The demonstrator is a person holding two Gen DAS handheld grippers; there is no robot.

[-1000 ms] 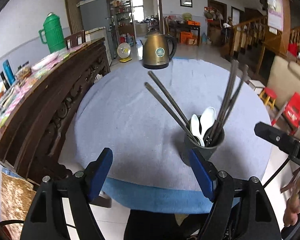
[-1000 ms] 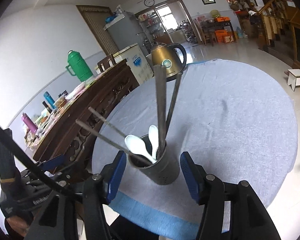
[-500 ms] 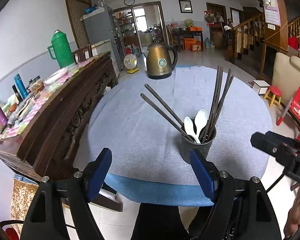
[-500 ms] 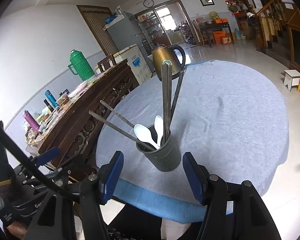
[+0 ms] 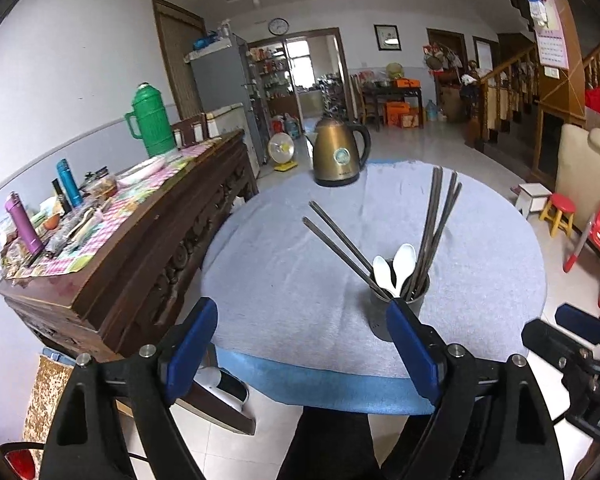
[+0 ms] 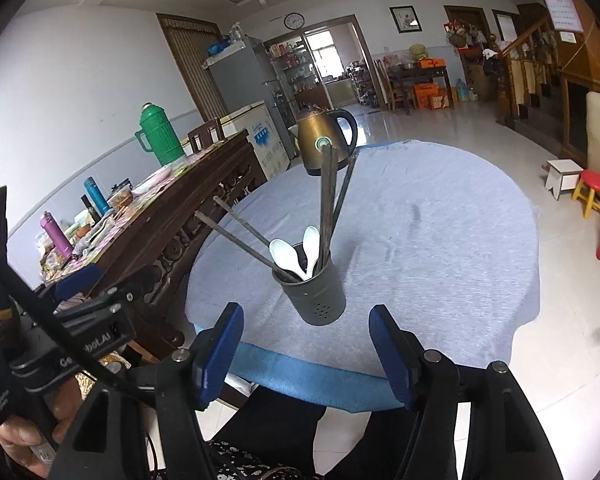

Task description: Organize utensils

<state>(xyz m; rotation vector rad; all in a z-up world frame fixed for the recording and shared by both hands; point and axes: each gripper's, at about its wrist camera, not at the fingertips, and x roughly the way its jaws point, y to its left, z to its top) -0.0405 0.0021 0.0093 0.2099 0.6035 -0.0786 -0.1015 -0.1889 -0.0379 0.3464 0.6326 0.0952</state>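
The dark grey metal utensil cup point(image 6: 315, 295), holding two white plastic spoons point(image 6: 296, 254) and long dark chopsticks point(image 6: 327, 204), stood on the round table's pale blue-grey cloth point(image 6: 440, 240), just ahead of the right gripper point(image 6: 306, 354). Both the right gripper and the left gripper point(image 5: 306, 354) were opening, nothing between their blue pads. Beyond the cup sat a bronze electric kettle point(image 5: 340, 152); a carved dark wooden sideboard point(image 5: 148, 248) lay left of both grippers.

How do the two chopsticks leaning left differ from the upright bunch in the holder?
The leaning chopsticks splay low toward the wooden sideboard; the upright chopsticks stand steep, tips against the kettle in the right wrist view. The leaning ones are two; the upright bunch has more. Both sit in the holder with the white spoons.
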